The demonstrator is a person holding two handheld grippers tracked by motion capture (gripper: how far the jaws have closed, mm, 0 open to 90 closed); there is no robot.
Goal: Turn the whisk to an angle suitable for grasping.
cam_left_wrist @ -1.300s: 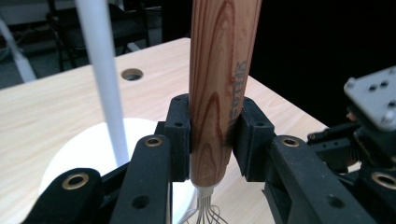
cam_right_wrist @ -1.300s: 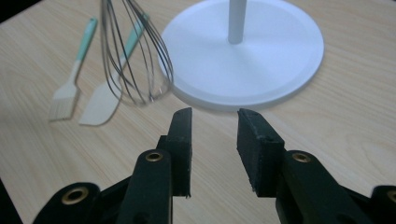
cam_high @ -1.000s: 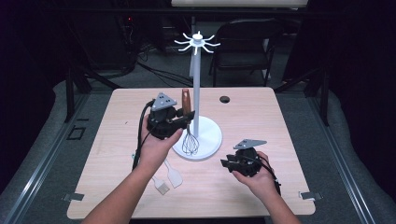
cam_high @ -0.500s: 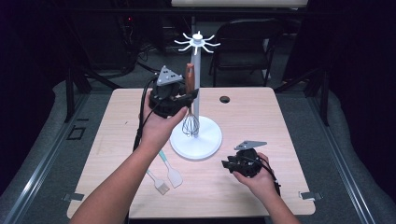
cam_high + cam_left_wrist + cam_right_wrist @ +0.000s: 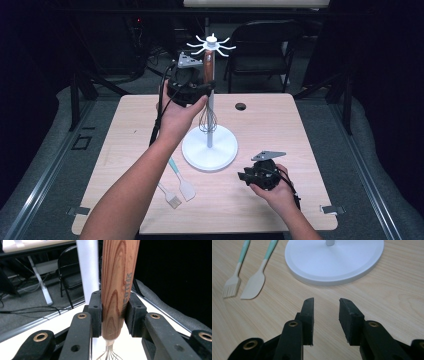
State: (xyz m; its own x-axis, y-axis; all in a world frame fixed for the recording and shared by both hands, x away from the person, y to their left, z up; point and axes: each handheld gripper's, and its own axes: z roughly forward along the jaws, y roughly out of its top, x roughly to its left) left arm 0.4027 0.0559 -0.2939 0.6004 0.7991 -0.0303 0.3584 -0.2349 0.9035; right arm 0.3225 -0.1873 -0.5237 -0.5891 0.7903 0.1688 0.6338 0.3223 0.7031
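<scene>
Left gripper (image 5: 206, 89) raised beside stand (image 5: 209, 145) pole, clamped on upright whisk (image 5: 118, 287); right gripper (image 5: 326, 315) low, apart, empty, near spatula (image 5: 254, 282), brush (image 5: 233, 285).

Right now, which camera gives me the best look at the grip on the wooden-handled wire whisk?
The left gripper view: the left gripper clamps the wooden-handled wire whisk low on its handle, both pads pressing. The high view shows the whisk small, hanging wires down beside the white stand's pole. The right gripper view shows the stand's base.
</scene>
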